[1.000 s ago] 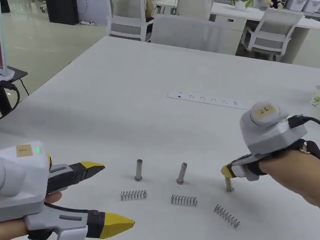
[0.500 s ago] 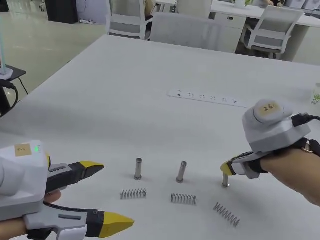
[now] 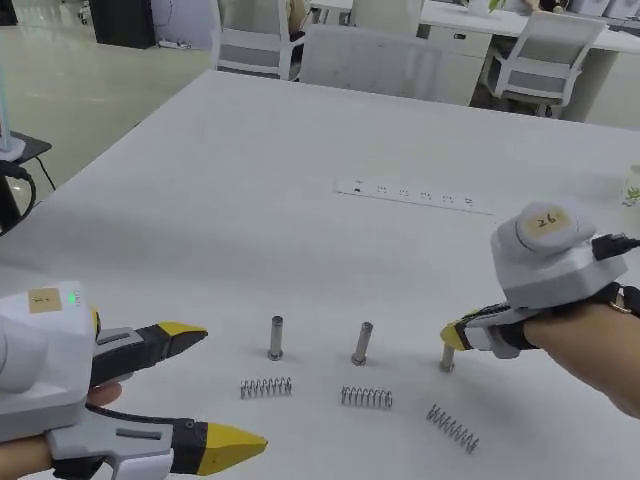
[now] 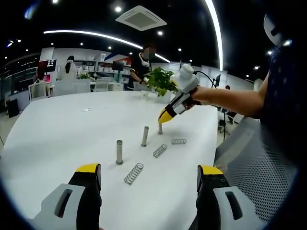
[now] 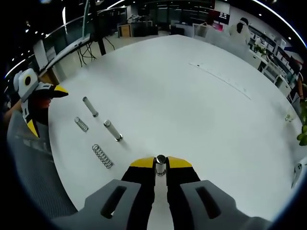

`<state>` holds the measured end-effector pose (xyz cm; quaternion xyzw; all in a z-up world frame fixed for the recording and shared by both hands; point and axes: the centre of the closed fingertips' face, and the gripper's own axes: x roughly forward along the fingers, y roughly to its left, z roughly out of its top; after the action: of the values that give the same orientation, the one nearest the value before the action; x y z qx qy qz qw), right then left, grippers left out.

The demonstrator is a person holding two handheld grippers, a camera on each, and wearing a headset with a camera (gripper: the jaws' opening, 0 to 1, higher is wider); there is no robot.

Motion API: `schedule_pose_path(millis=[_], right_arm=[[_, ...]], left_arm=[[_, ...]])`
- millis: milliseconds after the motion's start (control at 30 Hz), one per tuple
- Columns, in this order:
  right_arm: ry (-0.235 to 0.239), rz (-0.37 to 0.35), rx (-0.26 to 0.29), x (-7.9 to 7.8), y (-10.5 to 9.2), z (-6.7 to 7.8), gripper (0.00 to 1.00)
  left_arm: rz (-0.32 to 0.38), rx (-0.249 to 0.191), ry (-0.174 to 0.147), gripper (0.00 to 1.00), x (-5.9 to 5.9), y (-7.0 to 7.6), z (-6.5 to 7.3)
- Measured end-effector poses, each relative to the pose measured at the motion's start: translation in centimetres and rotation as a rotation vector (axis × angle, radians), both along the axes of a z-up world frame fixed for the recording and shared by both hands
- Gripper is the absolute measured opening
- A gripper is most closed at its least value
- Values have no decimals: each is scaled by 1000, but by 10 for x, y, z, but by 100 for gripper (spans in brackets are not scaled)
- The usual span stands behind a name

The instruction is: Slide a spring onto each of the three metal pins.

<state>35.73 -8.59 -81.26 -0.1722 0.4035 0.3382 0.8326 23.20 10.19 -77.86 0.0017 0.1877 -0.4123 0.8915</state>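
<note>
Three short grey metal pins [image 3: 362, 343] stand upright, low on the white counter [image 3: 300, 180], with three coiled wire springs [image 3: 366, 397] flat below them. Right gripper [image 3: 452, 338] fingers pinch the rightmost pin [image 3: 447, 358]. The left gripper [image 3: 218, 385], fingers spread at lower left, is nearest the leftmost spring [image 3: 266, 387], which lies crosswise.

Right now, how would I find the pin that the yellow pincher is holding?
On the big white table, three short grey metal pins stand in a row. It's the right-end pin, pinched between the right gripper's yellow-tipped jaws; the other two stand free.
</note>
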Motion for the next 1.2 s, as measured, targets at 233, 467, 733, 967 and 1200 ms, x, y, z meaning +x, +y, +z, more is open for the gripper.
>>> schedule_pose_path(millis=[233, 467, 733, 967, 1200], right_arm=[[-1, 2, 17, -1, 0, 0, 5], [-6, 18, 6, -4, -2, 0, 6], [-8, 37, -16, -6, -4, 0, 6], [-10, 49, -26, -8, -4, 0, 6], [-13, 60, -29, -8, -4, 0, 10]], left_arm=[[-1, -1, 2, 79, 0, 0, 0], [-5, -1, 3, 78, 0, -1, 0], [-10, 0, 4, 78, 0, -2, 0], [-13, -1, 4, 78, 0, -2, 0], [-15, -1, 5, 78, -1, -2, 0]])
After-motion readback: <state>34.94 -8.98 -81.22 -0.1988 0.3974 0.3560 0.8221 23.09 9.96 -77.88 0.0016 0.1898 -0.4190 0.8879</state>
